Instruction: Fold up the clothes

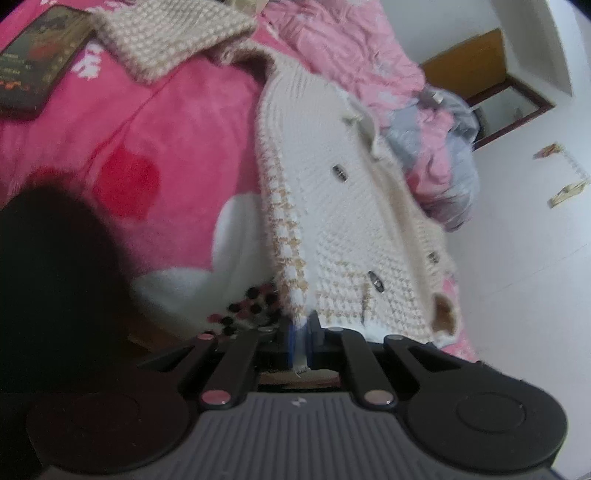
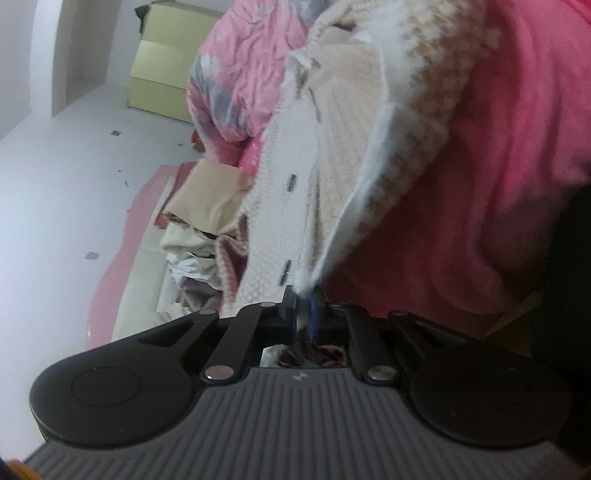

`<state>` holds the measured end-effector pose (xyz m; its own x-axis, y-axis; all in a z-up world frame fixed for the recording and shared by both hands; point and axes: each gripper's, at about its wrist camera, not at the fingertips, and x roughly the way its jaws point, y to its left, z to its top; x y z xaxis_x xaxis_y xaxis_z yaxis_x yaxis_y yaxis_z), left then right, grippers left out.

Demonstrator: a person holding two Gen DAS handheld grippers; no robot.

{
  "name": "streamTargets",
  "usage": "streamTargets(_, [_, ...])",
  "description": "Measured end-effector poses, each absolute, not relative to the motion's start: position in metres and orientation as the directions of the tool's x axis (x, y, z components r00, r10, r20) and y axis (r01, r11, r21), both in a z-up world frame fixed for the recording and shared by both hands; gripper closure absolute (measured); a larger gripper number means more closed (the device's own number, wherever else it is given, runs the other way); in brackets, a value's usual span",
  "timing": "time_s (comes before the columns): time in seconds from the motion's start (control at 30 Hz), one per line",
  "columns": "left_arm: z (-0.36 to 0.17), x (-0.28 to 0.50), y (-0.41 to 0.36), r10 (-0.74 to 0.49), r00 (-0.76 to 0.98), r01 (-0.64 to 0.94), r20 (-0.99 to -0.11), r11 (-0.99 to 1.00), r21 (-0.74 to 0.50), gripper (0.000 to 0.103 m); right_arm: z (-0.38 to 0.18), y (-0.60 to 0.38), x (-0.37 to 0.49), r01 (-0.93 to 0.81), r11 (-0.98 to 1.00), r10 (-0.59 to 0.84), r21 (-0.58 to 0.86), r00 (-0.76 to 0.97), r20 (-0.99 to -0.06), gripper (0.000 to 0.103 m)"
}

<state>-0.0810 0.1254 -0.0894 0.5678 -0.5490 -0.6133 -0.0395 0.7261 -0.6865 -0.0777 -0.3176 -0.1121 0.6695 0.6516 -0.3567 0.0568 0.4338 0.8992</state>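
Observation:
A cream knitted cardigan (image 1: pixel 332 206) with beige houndstooth trim and small metal buttons lies on a pink fleece blanket (image 1: pixel 147 147). My left gripper (image 1: pixel 301 332) is shut on the cardigan's bottom hem corner, and the white edge runs down between the blue pads. In the right wrist view the same cardigan (image 2: pixel 325 166) hangs in folds, lifted off the blanket (image 2: pixel 480 147). My right gripper (image 2: pixel 304 306) is shut on another edge of it, with fuzzy white knit pinched between its pads. One sleeve (image 1: pixel 173 33) lies spread at the top left.
A dark phone (image 1: pixel 37 59) lies on the blanket at the far left. A crumpled pink and grey quilt (image 1: pixel 443 155) is heaped behind the cardigan. A pile of other clothes (image 2: pixel 199 236) sits to the left in the right wrist view, with a cardboard box (image 2: pixel 162 66) on the floor.

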Motion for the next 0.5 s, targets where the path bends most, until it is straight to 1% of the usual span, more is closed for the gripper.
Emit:
streamTargets(0.1, [-0.103,-0.080,0.116,-0.520,0.552,-0.019,-0.652,0.774,-0.633,0.095,-0.121,-0.316,-0.075,0.077,0.480,0.634,0.874,0.658,-0.406,0.098])
streamTargets(0.13, [-0.107,-0.080,0.114,-0.514,0.550,-0.014,-0.659,0.783,-0.622,0.095,-0.123,-0.316,-0.075,0.083,0.497,0.628,0.864,0.653,-0.424,0.095])
streamTargets(0.17, [-0.110,-0.080,0.113,-0.507,0.548,-0.012,-0.665,0.790,-0.613,0.093,-0.124,-0.317,-0.074,0.091,0.502,0.624,0.860,0.650,-0.433,0.093])
streamTargets(0.2, [-0.111,-0.081,0.114,-0.500,0.547,-0.013,-0.671,0.796,-0.605,0.085,-0.125,-0.318,-0.074,0.102,0.507,0.616,0.856,0.652,-0.442,0.092])
streamTargets(0.23, [-0.111,-0.082,0.114,-0.494,0.547,-0.014,-0.676,0.802,-0.597,0.081,-0.124,-0.320,-0.075,0.110,0.514,0.606,0.851,0.655,-0.451,0.085])
streamTargets(0.27, [-0.110,-0.084,0.115,-0.484,0.550,-0.011,-0.680,0.811,-0.586,0.074,-0.122,-0.323,-0.077,0.116,0.527,0.592,0.842,0.660,-0.462,0.074])
streamTargets(0.3, [-0.108,-0.087,0.116,-0.472,0.559,-0.004,-0.682,0.821,-0.571,0.072,-0.118,-0.327,-0.081,0.118,0.547,0.574,0.829,0.668,-0.474,0.073])
streamTargets(0.4, [-0.098,-0.095,0.123,-0.443,0.590,0.019,-0.676,0.844,-0.536,0.070,-0.101,-0.330,-0.090,0.065,0.626,0.542,0.777,0.680,-0.494,0.072])
streamTargets(0.5, [-0.089,-0.097,0.128,-0.429,0.621,0.024,-0.656,0.847,-0.531,0.068,-0.076,-0.316,-0.091,-0.061,0.710,0.544,0.701,0.679,-0.492,0.072])
